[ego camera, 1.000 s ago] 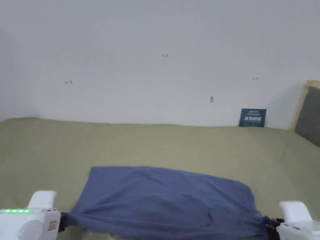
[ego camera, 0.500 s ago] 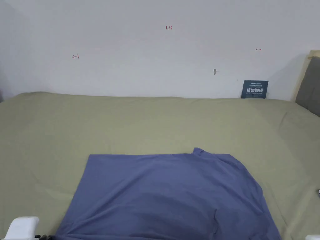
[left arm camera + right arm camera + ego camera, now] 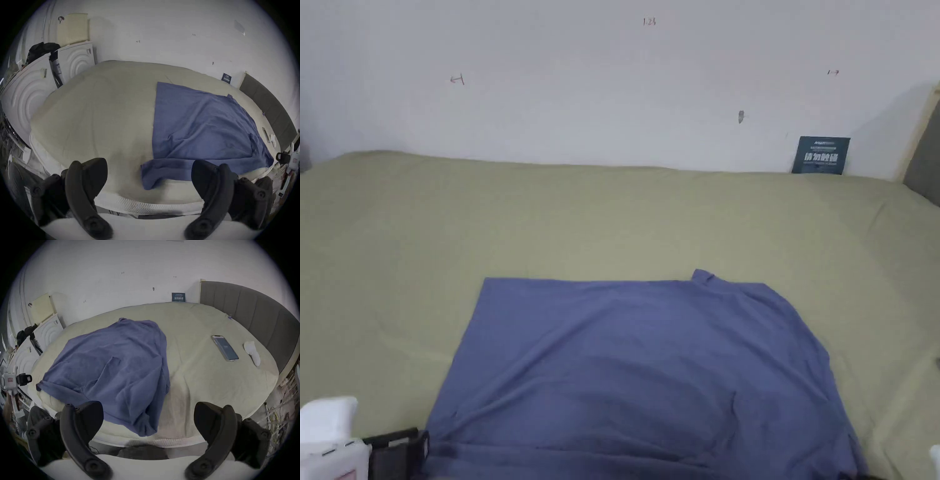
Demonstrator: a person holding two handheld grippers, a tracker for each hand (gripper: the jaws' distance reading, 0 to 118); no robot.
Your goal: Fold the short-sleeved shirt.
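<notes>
The blue short-sleeved shirt (image 3: 637, 369) lies spread flat on the olive-green bed (image 3: 612, 212), with a few soft creases. Its near edge drapes over the bed's front edge (image 3: 151, 175) (image 3: 142, 423). My left gripper (image 3: 400, 445) sits just off the shirt's near left corner. In the left gripper view this gripper (image 3: 148, 165) stands open with nothing between its jaws. My right gripper (image 3: 149, 405) is open too, hovering before the shirt's near right corner without touching it. Each gripper view also catches the other gripper far off: the right one (image 3: 285, 158) and the left one (image 3: 16, 379).
A phone (image 3: 224, 348) and a small white rolled cloth (image 3: 251, 352) lie on the bed to the right of the shirt, near a grey padded headboard (image 3: 251, 318). A dark card (image 3: 820, 155) leans against the wall. White foam panels (image 3: 32, 97) stand at the left.
A second ago both grippers held the shirt's near corners taut. Both have let go and drawn back, and the shirt has settled flat. The head camera has tilted down.
</notes>
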